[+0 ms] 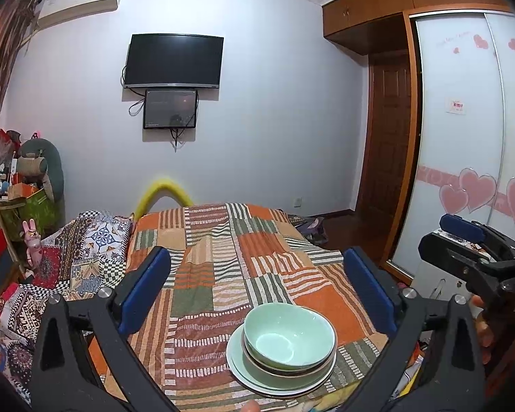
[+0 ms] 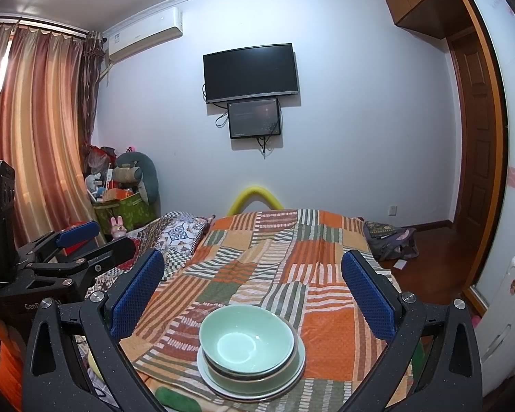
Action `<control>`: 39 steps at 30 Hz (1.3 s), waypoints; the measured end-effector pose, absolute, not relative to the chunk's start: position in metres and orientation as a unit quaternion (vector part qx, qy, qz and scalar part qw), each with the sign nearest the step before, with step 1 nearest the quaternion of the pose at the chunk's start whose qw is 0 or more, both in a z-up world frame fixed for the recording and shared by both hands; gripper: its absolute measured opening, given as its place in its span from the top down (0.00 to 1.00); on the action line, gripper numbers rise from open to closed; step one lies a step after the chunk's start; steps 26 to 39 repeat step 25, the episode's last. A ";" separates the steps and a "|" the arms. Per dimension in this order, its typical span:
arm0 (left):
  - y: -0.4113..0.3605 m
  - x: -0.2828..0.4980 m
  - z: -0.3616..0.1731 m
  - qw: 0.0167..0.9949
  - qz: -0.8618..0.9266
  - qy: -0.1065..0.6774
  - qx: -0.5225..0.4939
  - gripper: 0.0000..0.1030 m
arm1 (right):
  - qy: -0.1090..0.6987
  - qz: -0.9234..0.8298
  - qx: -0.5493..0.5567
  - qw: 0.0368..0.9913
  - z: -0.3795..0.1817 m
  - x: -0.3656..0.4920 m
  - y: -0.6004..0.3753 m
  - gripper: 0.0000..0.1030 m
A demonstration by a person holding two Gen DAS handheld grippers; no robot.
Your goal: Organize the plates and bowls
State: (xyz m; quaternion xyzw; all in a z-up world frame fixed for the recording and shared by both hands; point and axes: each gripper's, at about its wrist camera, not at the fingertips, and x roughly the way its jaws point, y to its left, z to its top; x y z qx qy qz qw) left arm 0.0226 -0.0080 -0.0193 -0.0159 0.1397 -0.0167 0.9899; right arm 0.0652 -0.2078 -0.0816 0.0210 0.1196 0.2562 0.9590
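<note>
Bowls (image 2: 249, 343), glossy pale-green ceramic, sit nested on stacked round plates (image 2: 293, 376) at the near edge of the striped patchwork blanket (image 2: 326, 326), just ahead and between both spread, empty grippers; the right gripper (image 2: 254, 295) looks more centred than the left gripper (image 1: 257, 288)

The green bowls (image 1: 289, 338) and plates (image 1: 245, 374) look like smooth, glossy glazed ceramic. The patchwork cover (image 1: 223, 257) beneath them is matt woven cloth. Both grippers, left (image 1: 257, 295) and right (image 2: 257, 290), have speckled matt black plastic arms, shiny metal bolts and blue rubbery pads (image 2: 139, 288) with a rough dimpled grain.
</note>
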 end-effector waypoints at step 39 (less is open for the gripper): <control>-0.010 0.023 -0.019 0.989 -0.034 0.142 -0.019 0.00 | 0.120 0.258 0.018 0.959 -0.085 0.070 -0.210 0.00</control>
